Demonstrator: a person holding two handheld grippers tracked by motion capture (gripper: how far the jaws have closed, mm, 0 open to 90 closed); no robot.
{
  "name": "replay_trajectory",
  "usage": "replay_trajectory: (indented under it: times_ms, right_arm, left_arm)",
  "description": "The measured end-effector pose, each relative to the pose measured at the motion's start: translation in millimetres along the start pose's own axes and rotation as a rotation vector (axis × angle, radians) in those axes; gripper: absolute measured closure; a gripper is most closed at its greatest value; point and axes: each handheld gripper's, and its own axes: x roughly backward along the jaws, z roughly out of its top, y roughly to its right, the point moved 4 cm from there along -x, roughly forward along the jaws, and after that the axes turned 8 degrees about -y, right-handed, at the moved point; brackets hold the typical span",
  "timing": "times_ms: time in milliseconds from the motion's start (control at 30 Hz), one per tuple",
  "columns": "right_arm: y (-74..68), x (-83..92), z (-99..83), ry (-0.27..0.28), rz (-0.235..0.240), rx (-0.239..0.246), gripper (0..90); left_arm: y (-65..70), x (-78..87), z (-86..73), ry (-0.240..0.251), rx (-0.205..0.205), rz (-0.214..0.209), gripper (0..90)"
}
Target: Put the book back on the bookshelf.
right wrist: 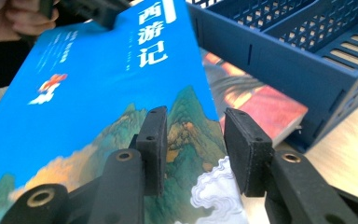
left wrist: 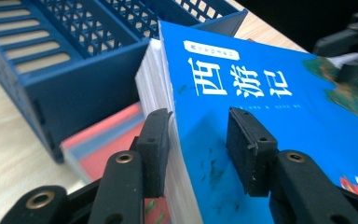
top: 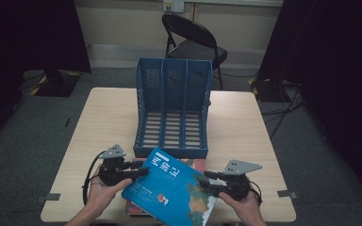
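A thick blue book (top: 169, 188) with white Chinese characters and a mountain picture on its cover is held tilted over the table's near edge. My left gripper (top: 143, 168) is shut on the book's left side. One pad presses the cover and the other the underside by the page edges (left wrist: 198, 140). My right gripper (top: 202, 179) is shut on the book's right edge over the mountain picture (right wrist: 196, 140). Beneath the blue book (left wrist: 270, 107) lies a red-covered book (left wrist: 107, 140) flat on the table, also seen in the right gripper view (right wrist: 256, 105).
A blue three-slot file rack (top: 172, 108) stands open towards me in the middle of the wooden table (top: 245, 127), right behind the books. A black folding chair (top: 193, 40) stands beyond the table. Bare tabletop lies to either side of the rack.
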Motion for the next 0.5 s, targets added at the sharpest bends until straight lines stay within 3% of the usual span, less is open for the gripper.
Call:
replay_trajectory:
  times_ms: [133,300,400,433,500]
  right_arm:
    - [-9.3,9.5,-8.2,-0.015,-0.006,0.019,60.4]
    - [-12.2,15.0,-11.6,-0.039,0.029,0.024,60.6]
    - [-7.5,13.7,-4.2,-0.046,0.040,0.041,55.4]
    - [-4.6,13.5,0.6,-0.046,0.028,0.044,55.5]
    - [1.6,12.3,12.3,-0.028,0.039,0.048,56.0]
  left_arm:
    - [2.9,-9.2,8.6,-0.018,-0.007,-0.011,59.8]
    - [3.0,-15.1,14.9,-0.031,-0.024,-0.023,59.9]
    - [6.0,-14.8,10.7,0.013,-0.017,0.001,60.1]
    - [6.3,-13.4,9.2,0.015,-0.032,0.005,60.1]
    - [5.6,-10.6,6.5,0.009,-0.022,-0.006,60.1]
